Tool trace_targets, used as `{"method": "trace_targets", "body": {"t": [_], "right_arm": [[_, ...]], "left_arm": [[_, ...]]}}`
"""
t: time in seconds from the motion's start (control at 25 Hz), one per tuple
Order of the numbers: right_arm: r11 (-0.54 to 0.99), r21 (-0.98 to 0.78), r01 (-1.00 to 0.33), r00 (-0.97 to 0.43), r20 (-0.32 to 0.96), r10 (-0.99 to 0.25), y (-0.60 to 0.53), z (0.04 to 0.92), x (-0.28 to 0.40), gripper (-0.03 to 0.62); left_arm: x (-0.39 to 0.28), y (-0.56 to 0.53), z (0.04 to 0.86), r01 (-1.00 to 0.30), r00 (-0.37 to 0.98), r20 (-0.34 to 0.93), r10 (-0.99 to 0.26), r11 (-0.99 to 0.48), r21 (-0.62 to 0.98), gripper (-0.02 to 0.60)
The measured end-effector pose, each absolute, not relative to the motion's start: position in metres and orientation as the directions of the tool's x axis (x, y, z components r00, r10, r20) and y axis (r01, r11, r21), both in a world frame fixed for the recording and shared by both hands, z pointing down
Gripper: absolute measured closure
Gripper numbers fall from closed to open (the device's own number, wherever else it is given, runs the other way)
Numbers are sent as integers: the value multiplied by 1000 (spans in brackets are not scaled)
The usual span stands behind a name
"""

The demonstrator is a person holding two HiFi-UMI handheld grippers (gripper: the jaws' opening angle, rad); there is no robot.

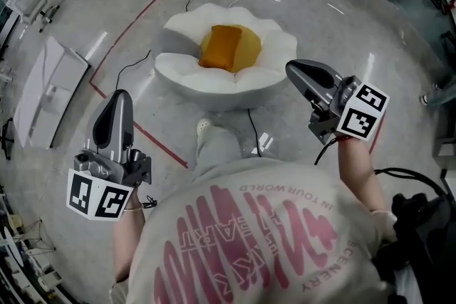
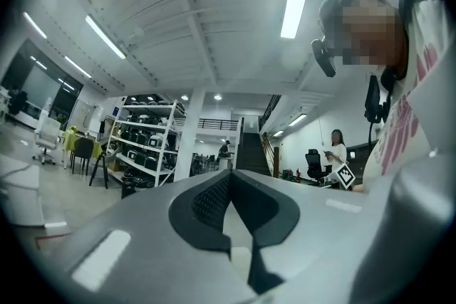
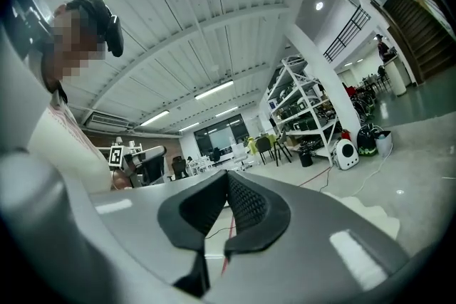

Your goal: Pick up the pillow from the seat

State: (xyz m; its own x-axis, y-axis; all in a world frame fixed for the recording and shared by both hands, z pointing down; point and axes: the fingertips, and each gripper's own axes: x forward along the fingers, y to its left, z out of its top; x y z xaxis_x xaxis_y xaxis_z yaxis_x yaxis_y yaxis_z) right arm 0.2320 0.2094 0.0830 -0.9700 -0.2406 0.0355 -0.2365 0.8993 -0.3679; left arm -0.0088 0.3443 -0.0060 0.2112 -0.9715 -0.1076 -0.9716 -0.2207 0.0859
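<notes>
Nearest is the person's shirt (image 1: 249,245), with one arm out on each side. The left tongs (image 1: 120,102) are held out low on the left and the right tongs (image 1: 294,70) a little further ahead on the right. Both point roughly level toward the seat. In each gripper view the dark pads meet with nothing between them, so both tongs are closed and empty.

Between them a leg ends in a white shoe (image 1: 204,127) on the grey floor (image 1: 342,25). A black cable (image 1: 254,128) runs past the shoe, and a red line (image 1: 153,132) crosses the floor just in front of it.

Beyond that sits the seat (image 1: 187,76), white and petal-shaped, low on the floor. The pillow (image 1: 221,46), orange and soft-looking, lies in the seat's yellow middle, a little left of centre. It is untouched and well apart from both tongs. Chairs and gear stand further off along the far edge of the floor.

This looks like the approach step, with no grasp begun. The next move probably calls for stepping or reaching closer, lowering the tongs toward the seat and spreading at least one pair. That pair would then close on an edge or corner of the pillow. A shallow pinch on something this soft may slip, so a deeper bite seems wise.
</notes>
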Motion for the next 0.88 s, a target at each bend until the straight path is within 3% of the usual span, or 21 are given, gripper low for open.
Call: {"method": "trace_targets", "body": {"t": [0.52, 0.88], "right_arm": [[879, -376, -292, -955, 69, -288, 125, 85, 166, 588], [828, -426, -365, -928, 93, -361, 49, 93, 100, 588]], "left_arm": [[-78, 239, -9, -948, 276, -152, -949, -295, 117, 563], [-151, 135, -10, -920, 368, -100, -924, -378, 106, 563]]}}
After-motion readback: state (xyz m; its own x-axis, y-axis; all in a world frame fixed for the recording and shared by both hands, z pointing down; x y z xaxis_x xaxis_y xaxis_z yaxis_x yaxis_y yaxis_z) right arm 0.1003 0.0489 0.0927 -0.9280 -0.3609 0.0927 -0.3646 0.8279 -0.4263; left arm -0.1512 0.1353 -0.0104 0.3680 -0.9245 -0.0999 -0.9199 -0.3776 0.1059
